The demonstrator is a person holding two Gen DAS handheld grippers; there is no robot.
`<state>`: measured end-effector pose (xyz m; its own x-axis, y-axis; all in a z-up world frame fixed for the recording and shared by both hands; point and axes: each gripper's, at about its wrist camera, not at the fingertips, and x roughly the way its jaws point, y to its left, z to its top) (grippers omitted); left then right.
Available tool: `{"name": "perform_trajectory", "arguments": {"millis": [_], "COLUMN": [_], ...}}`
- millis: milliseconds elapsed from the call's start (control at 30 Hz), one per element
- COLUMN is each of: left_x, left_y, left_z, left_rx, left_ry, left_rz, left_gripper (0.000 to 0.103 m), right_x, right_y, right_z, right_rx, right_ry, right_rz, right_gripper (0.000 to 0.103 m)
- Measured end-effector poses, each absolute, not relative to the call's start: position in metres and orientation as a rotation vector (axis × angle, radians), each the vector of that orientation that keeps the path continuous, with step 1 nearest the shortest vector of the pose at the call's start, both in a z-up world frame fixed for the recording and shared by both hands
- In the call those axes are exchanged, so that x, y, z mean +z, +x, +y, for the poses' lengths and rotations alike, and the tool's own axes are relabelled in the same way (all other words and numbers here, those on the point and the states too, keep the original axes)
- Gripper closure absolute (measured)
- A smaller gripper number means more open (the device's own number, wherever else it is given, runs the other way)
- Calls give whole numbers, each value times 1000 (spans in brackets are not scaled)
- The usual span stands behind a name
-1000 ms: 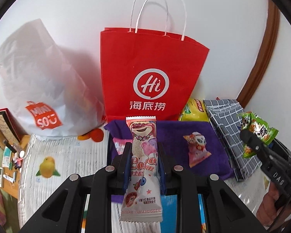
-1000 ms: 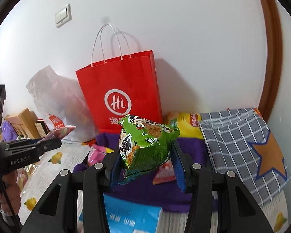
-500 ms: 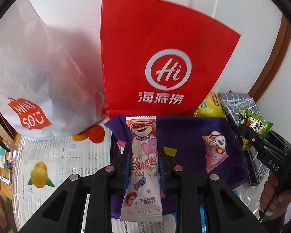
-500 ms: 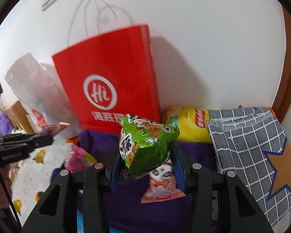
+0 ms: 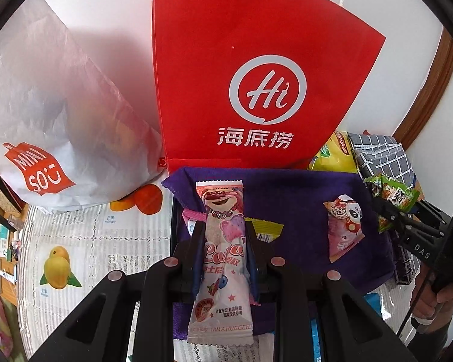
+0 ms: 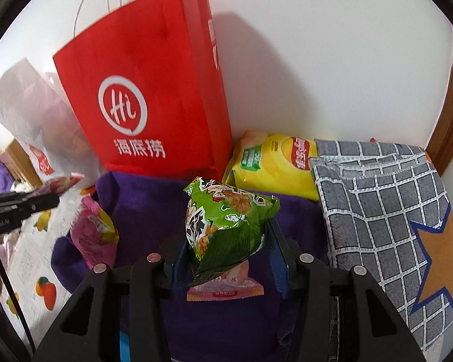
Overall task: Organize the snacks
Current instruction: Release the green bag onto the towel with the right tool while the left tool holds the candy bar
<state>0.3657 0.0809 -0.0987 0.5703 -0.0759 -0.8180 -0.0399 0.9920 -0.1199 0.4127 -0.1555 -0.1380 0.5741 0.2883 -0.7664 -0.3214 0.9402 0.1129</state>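
Both angled down: left hand-held gripper point(image 5: 223, 253) clamps pink wafer point(image 5: 222, 259), right point(image 6: 229, 250) green packet point(image 6: 226, 226).

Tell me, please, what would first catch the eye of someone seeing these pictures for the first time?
The tall red paper bag against the white wall dominates both views. In front of it lies a purple cloth with a few loose snacks on it. Each gripper holds a snack above the cloth: the left gripper a pink bear-printed bar, the right gripper a green snack packet.

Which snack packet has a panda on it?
The small pink packet lying loose on the purple cloth. The long pink bear wrapper is clamped in the left tool, and the green bag in the right tool.
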Motion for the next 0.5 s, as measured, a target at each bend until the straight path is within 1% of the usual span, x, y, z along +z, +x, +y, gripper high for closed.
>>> {"name": "perform_trajectory", "arguments": {"millis": [500], "left_x": [-104], "left_y": [368], "left_z": [76], "left_rx": [-32], "left_ry": [-105], "left_rz": [997], "left_gripper": [80], "right_x": [-156], "right_y": [416], "right_z": [-142], "right_rx": [392], "right_ry": [-114], "right_rz": [977], "right_gripper": [56]}}
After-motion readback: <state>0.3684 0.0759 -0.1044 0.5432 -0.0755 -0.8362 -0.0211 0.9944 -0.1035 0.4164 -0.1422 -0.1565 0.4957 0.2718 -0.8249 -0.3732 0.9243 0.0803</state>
